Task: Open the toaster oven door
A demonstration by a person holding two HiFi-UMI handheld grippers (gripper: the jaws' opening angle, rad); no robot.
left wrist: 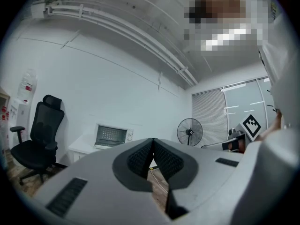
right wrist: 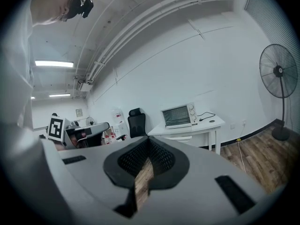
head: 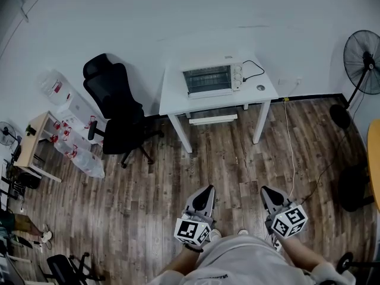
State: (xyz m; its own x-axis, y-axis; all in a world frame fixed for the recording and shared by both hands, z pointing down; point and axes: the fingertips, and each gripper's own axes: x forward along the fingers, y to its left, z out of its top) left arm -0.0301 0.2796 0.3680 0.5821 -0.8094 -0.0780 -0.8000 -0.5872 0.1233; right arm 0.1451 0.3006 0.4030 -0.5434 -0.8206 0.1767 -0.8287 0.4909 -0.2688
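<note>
Oven [head: 208, 80] sits shut on the table [head: 172, 97], upper centre. Left gripper [head: 207, 190] and right gripper [head: 265, 190] wait at bottom centre, well apart from it, jaws closed on nothing; the approach seems not yet begun.

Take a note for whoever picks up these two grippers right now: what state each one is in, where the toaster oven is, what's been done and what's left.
Left gripper: fingers together, nothing between them.
Right gripper: fingers together too, empty.
Both are held low in front of the person, pointing across the wood floor toward the table.
Toaster oven: on the white table against the wall, out of reach from here.
Done: nothing; the oven door is shut.
Left: walk to the table, take the door with a gripper and open it.
</note>
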